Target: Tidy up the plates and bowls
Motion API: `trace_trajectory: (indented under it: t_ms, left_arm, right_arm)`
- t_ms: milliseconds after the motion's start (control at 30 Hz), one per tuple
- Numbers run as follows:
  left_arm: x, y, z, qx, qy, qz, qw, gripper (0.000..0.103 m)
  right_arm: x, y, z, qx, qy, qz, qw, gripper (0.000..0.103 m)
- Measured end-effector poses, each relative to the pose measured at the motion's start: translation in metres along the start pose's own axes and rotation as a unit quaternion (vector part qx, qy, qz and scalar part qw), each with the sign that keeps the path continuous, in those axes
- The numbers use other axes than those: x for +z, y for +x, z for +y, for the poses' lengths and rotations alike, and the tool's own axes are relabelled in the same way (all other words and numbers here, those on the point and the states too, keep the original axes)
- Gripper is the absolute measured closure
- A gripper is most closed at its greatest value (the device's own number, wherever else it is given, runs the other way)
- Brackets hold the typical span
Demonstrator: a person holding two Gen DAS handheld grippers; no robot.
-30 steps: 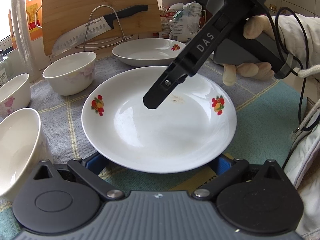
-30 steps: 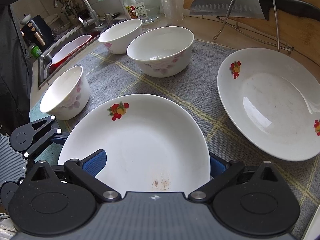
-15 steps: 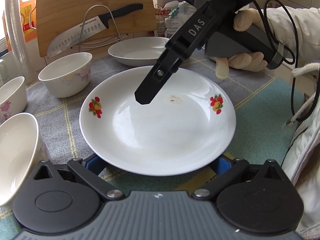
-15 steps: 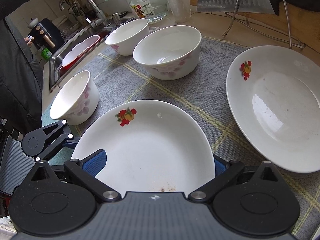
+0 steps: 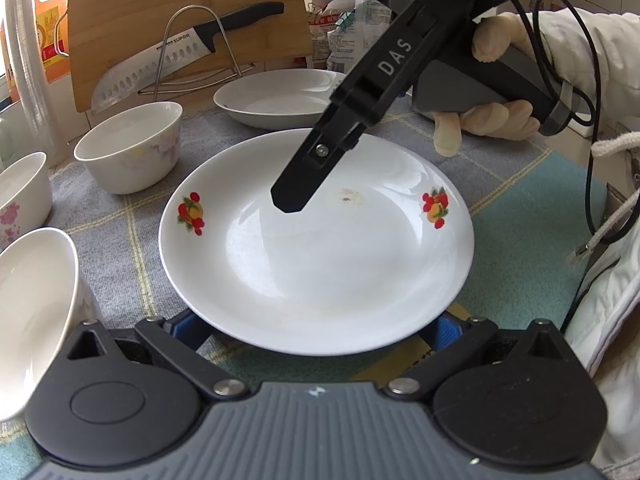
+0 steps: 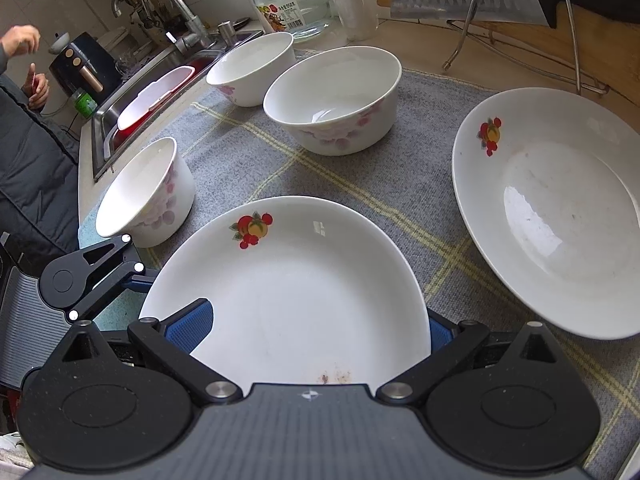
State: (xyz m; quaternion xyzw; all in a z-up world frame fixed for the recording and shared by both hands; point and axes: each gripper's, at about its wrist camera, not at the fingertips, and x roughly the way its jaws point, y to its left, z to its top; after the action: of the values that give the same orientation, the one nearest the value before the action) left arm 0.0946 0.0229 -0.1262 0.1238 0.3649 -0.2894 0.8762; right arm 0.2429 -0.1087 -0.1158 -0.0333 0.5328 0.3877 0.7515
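While nothing is stacked yet, both grippers sit at the near plate [image 5: 316,248], centre of the left view, so the sorting looks barely begun. The left gripper [image 5: 316,326] has its blue pads wide apart, one either side of the plate's near rim, not pinching it. The right gripper [image 6: 320,326] is likewise spread, with the plate's edge lying between its pads; whether either pad touches the rim I cannot tell. A second plate [image 6: 560,208] lies at the right of the right view, well apart, and three bowls [image 6: 334,100] stand separately on the mat [image 6: 248,152] toward upper left. All five pieces are left to gather.

The near plate is white, shallow, glossy, with a fruit motif [image 5: 191,213] on its rim and a small brown smear [image 5: 347,198] near its middle. It lies flat on the mat.
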Motion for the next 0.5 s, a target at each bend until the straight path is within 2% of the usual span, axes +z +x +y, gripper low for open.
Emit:
trace_trajectory:
  t_ms: [500]
  left_arm:
    - [0.002,-0.008,-0.002,0.003,0.001,0.006,1.0000,0.001]
  right_arm:
    - [-0.005,-0.012,0.012,-0.001,0.002,-0.006,1.000,0.000]
